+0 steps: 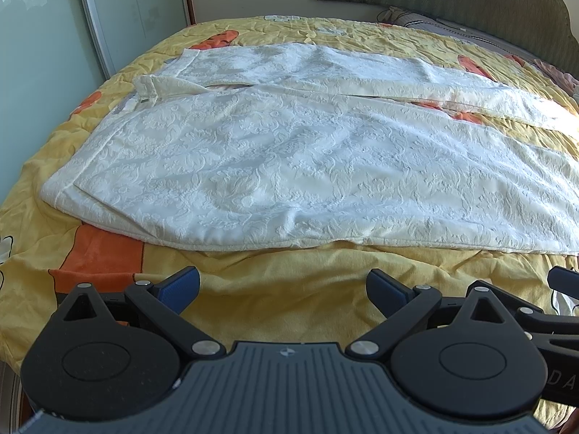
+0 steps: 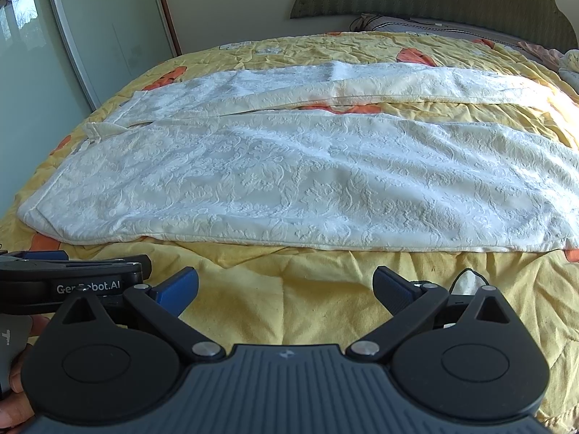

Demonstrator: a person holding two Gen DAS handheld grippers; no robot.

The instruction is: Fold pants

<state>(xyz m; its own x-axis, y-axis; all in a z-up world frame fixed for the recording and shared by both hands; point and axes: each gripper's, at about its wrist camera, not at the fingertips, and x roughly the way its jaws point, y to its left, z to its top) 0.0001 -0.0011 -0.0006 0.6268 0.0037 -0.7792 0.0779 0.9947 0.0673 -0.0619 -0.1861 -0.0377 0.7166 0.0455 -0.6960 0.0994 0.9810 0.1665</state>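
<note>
Zero folds showing: white embossed pants (image 1: 289,159) are lying spread flat, legs apart, on the yellow bedspread (image 1: 282,289), while left gripper (image 1: 282,287) and right gripper (image 2: 286,289) are hovering short, jaws spread, pinching nothing.

the left gripper (image 1: 283,291) is held low with its two blue-padded fingers (image 1: 180,288) spread wide apart, and nothing is held between them. the jaws are pointed forward and kept level. the right gripper (image 2: 286,291) is held in much the same pose, its fingers (image 2: 392,291) likewise spread wide with nothing clasped. the two grippers are carried side by side and close together: in the right wrist view the left gripper's black body is seen just beside the right gripper's left finger, and a blue-tipped part of the right gripper is seen at the right edge of the left wrist view. part of a hand (image 2: 16,387) is seen gripping the left gripper's handle.
</note>
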